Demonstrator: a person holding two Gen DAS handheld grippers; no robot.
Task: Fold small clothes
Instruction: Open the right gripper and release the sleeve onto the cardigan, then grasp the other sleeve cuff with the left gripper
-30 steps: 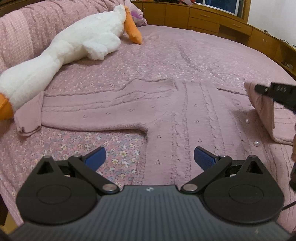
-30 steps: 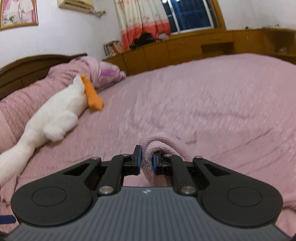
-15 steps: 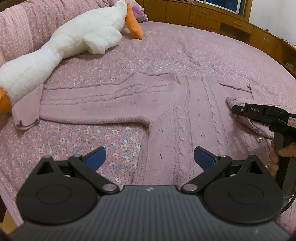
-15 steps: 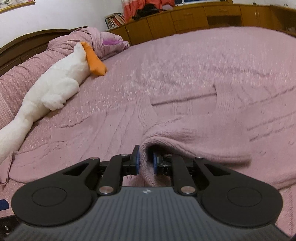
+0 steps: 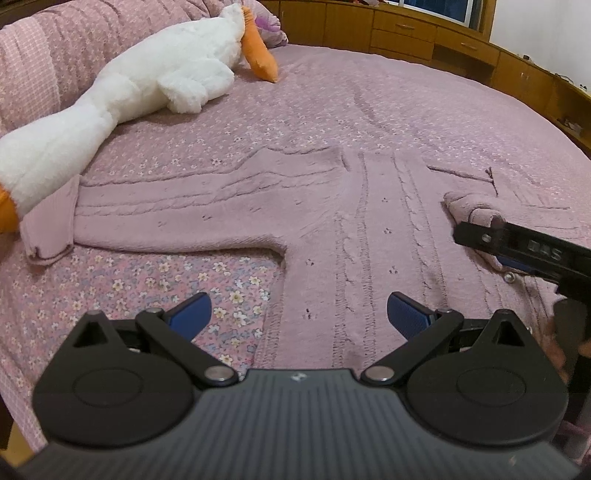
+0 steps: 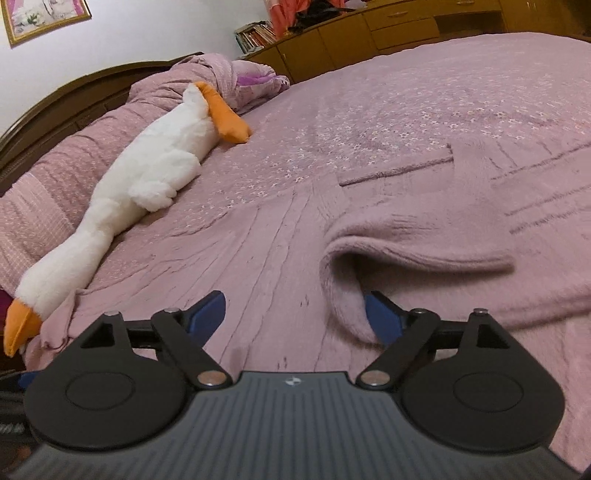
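A pink cable-knit sweater (image 5: 354, 236) lies flat on the bed, one sleeve stretched left to its cuff (image 5: 48, 229). Its other sleeve (image 6: 424, 254) is folded over the body, with the cuff end (image 5: 469, 206) resting on it. My left gripper (image 5: 299, 314) is open and empty over the sweater's lower hem. My right gripper (image 6: 295, 314) is open, its right finger tucked beside the folded sleeve's end. The right gripper also shows in the left wrist view (image 5: 517, 251), next to the folded cuff.
A white plush goose (image 5: 129, 92) with an orange beak lies along the pillows at the far left, close to the stretched cuff. The pink floral bedspread (image 5: 369, 110) spreads around. Wooden cabinets (image 5: 406, 33) line the far side.
My right gripper carried the sleeve over the sweater's body, lowered it and opened, letting it go. My left gripper stayed open and shifted only slightly.
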